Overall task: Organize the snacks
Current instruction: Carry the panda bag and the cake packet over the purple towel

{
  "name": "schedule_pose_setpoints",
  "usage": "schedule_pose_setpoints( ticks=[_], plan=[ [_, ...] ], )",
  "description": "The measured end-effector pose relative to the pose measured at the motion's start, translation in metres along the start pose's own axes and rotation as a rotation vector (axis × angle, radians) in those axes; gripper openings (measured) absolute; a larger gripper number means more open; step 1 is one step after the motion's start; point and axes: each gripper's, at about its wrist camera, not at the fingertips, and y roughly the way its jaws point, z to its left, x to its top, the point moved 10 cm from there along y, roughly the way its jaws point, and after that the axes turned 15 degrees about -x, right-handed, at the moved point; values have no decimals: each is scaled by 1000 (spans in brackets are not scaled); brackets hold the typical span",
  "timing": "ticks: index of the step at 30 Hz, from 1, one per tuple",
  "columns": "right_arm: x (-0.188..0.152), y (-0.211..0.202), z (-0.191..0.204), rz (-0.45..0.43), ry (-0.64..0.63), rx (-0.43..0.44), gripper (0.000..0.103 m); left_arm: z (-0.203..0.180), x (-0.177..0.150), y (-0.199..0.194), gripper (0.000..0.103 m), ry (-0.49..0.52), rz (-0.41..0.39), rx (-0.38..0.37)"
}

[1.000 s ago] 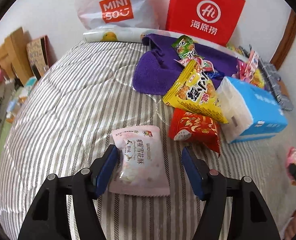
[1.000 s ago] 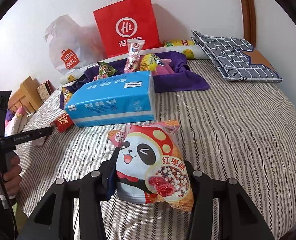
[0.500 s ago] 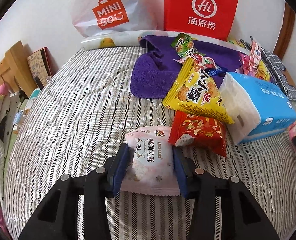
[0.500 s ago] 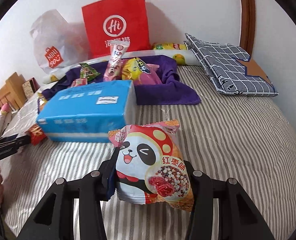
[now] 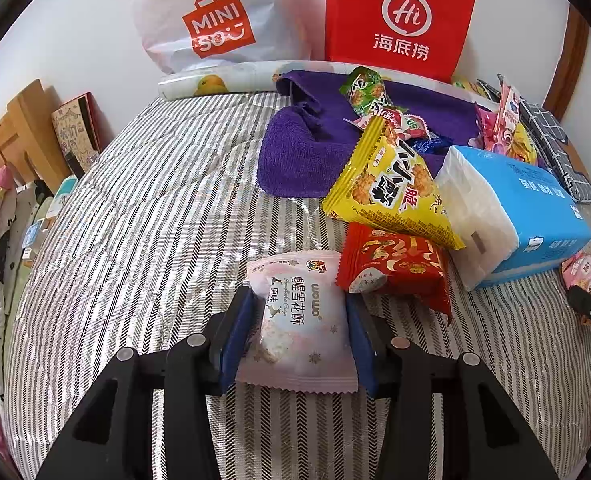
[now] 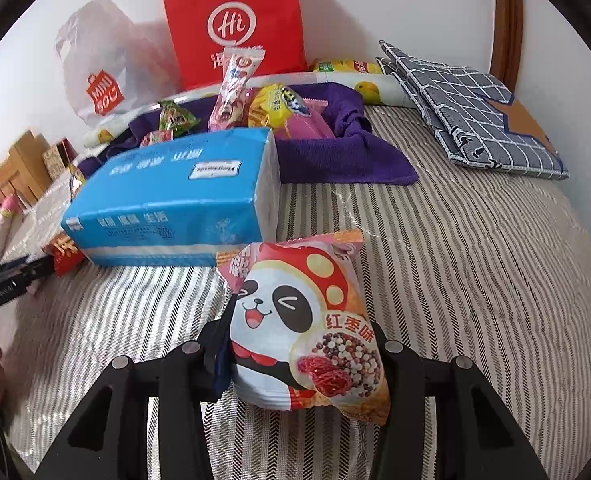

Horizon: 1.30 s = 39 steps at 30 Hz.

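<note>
My left gripper (image 5: pixel 300 334) is shut on a pale pink snack packet (image 5: pixel 301 316) that rests on the striped bed (image 5: pixel 143 216). Just right of it lie a red packet (image 5: pixel 395 270) and a yellow packet (image 5: pixel 391 188). More small snacks (image 5: pixel 365 90) sit on a purple towel (image 5: pixel 299 152) behind. My right gripper (image 6: pixel 299 354) is shut on a panda snack bag (image 6: pixel 303 324), held just in front of a blue tissue pack (image 6: pixel 175 196). The left gripper's black body (image 6: pixel 11 280) shows at the left edge of the right wrist view.
A red paper bag (image 5: pixel 399 20) and a white plastic bag (image 5: pixel 211 20) lean on the wall at the back. A grey checked cloth (image 6: pixel 471 112) lies at the back right. A wooden frame (image 5: pixel 19 136) and bedding flank the left side.
The left jaws closed from wide apart onto the pink packet. The right gripper shifted with the panda bag toward the blue tissue pack, still gripping it.
</note>
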Motion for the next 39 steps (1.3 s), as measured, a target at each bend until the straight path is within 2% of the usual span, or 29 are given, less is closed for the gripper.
schedule_pose_setpoints(
  ticks=[7, 11, 15, 18, 21, 30, 36, 39],
  plan=[
    [0, 0, 0, -4, -1, -4, 44, 0, 1, 0, 45, -7, -4, -10],
    [2, -5, 0, -28, -16, -29, 43, -3, 0, -3, 44, -4, -6, -53],
    [1, -16, 2, -30, -10, 11, 43, -3, -5, -15, 43, -2, -4, -76],
    [9, -32, 2, -65, -21, 11, 43, -4, -2, -30, 43, -13, -19, -115],
    [23, -50, 3, -111, -33, 11, 43, -2, 6, -43, 43, -13, -44, -123],
    [91, -84, 15, -220, -26, 53, 43, -15, 60, -68, 43, -18, -111, -181],
    [133, -69, 34, -209, -10, 115, 43, -28, 104, -56, 43, -15, -118, -197],
    [149, -49, 41, -194, -18, 97, 43, -30, 123, -42, 43, -27, -108, -203]
  ],
)
